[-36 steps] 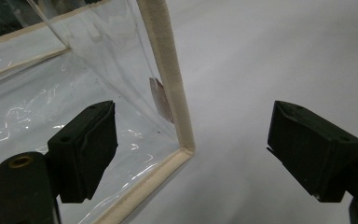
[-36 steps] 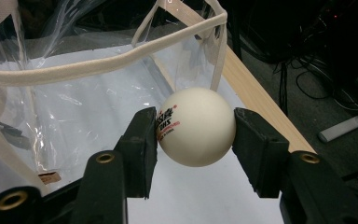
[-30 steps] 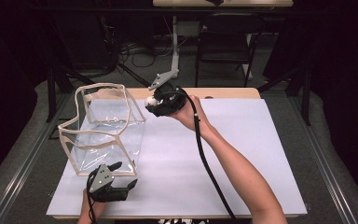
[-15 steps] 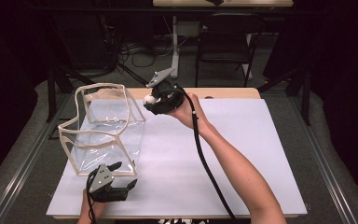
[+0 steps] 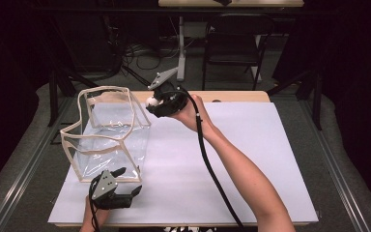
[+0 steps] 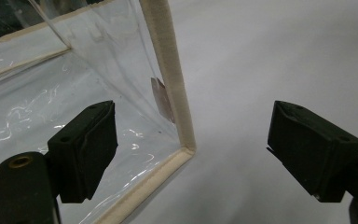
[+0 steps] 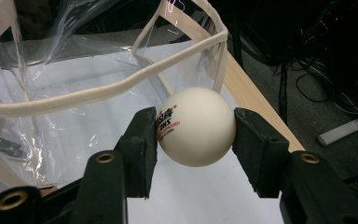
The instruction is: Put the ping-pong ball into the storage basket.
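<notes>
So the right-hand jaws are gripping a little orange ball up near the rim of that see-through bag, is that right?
Not quite: the ball is white, with small red print on it, not orange. The right gripper view shows this plainly. The rest holds: the right gripper has its jaws closed on the ball, up near the cream-trimmed rim of the clear bag.

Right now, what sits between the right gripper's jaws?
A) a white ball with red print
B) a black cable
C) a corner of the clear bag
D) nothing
A: in the right gripper view the right gripper has both pads pressed on the white ball, beside the rim of the clear bag.
</notes>
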Tool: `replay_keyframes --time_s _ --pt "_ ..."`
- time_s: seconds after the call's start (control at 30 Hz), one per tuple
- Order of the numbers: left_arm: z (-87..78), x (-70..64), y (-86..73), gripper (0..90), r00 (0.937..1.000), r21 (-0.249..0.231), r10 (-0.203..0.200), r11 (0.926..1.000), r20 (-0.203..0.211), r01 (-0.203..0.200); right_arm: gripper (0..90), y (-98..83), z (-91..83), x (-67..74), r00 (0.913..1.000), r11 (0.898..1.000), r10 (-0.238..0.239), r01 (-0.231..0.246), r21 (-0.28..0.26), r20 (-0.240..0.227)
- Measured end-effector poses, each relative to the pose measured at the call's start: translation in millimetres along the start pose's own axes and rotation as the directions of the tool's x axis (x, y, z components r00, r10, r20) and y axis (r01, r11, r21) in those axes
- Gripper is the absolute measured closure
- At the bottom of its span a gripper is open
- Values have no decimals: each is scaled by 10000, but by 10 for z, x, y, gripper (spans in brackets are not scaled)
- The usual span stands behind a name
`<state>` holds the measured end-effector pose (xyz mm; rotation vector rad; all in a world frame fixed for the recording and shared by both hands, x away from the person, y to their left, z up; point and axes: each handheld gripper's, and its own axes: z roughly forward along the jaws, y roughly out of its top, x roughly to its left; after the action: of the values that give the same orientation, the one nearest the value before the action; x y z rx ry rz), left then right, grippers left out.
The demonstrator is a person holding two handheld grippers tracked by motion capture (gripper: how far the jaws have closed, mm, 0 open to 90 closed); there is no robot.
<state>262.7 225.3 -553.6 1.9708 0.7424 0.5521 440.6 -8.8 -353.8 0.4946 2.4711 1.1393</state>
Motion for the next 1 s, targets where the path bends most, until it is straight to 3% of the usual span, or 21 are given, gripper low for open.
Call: replay_keyframes --time_s 1.0 --pt "-3 4 -2 162 10000 -5 -29 10000 -6 29 507 225 0 32 9997 9997 -234 235 -83 86"
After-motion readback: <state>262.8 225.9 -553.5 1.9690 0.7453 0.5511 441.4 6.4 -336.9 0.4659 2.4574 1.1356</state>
